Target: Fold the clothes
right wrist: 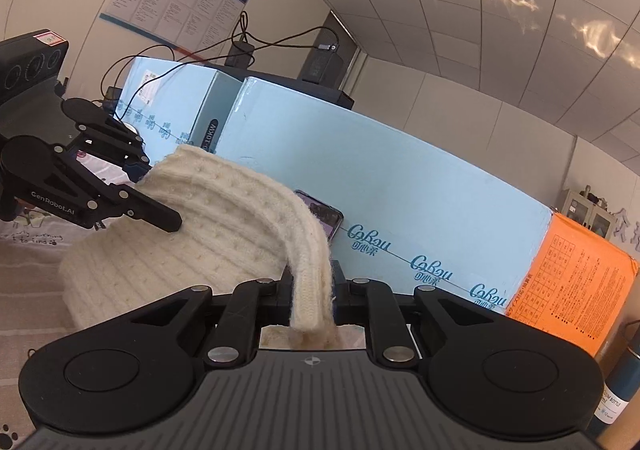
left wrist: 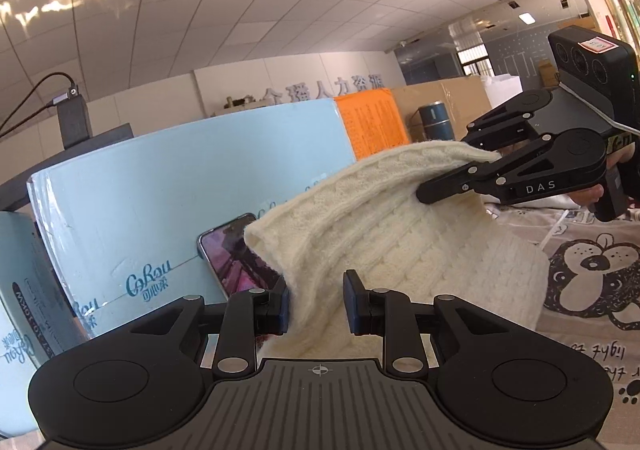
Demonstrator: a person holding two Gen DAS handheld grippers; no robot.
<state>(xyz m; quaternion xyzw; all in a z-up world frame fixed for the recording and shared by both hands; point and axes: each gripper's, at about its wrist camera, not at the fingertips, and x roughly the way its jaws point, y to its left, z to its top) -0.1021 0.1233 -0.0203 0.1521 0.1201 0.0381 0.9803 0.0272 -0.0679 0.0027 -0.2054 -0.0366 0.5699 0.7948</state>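
Observation:
A cream cable-knit sweater (left wrist: 400, 250) hangs lifted between my two grippers, its lower part resting on the printed cloth. In the left wrist view my left gripper (left wrist: 318, 302) is shut on a thick fold of one edge, which fills the gap between the pads. My right gripper (left wrist: 444, 165) pinches the other corner higher up at the right. In the right wrist view my right gripper (right wrist: 312, 282) is shut tight on a ribbed band of the sweater (right wrist: 192, 250). My left gripper (right wrist: 160, 195) grips the far edge at the left.
Light blue cartons (left wrist: 160, 189) stand close behind the sweater, with a phone (left wrist: 232, 254) leaning on them. An orange box (left wrist: 372, 121) and a blue bottle (left wrist: 436, 117) are further back. A cloth printed with a cartoon dog (left wrist: 592, 290) covers the surface.

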